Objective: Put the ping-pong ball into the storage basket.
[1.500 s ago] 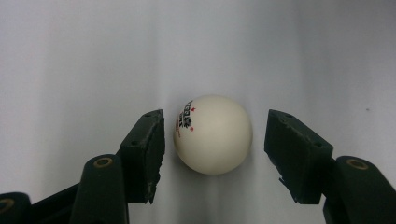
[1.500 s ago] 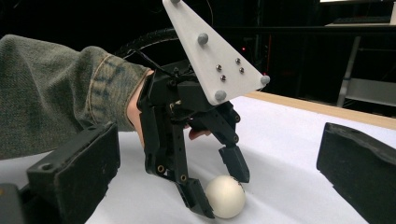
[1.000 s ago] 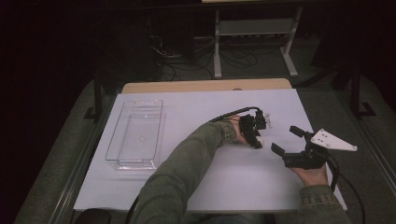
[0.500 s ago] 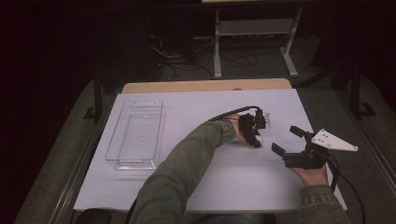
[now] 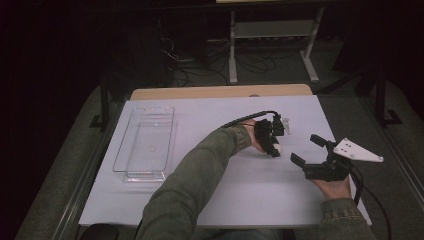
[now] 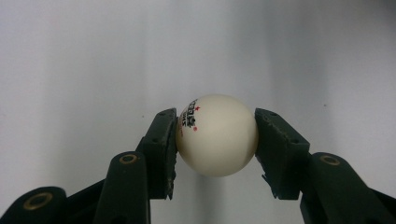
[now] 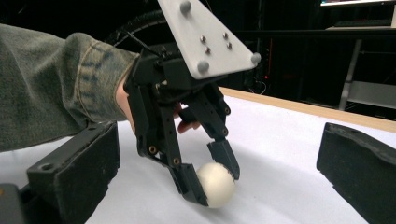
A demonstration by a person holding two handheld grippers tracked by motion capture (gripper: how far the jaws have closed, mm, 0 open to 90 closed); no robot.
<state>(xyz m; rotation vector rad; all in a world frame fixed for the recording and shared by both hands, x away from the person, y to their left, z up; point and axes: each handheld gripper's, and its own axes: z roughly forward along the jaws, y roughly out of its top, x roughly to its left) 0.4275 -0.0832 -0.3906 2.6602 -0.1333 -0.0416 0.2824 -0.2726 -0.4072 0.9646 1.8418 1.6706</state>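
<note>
Sitting empty near the left edge of the white-covered table (image 5: 200, 115), the clear rectangular plastic bin (image 5: 145, 145) looks like the likely drop-off. Right of the table's middle, the left gripper (image 5: 276, 149) points down with its jaws clamped on the white ping-pong ball with red-and-black print (image 6: 217, 135), pads pressing both sides, the ball low at the tabletop, probably so it cannot roll. Toward the right edge, the right gripper (image 5: 306, 150) waits with jaws wide apart, holding nothing. Compared with a second ago, nothing has visibly shifted.
</note>
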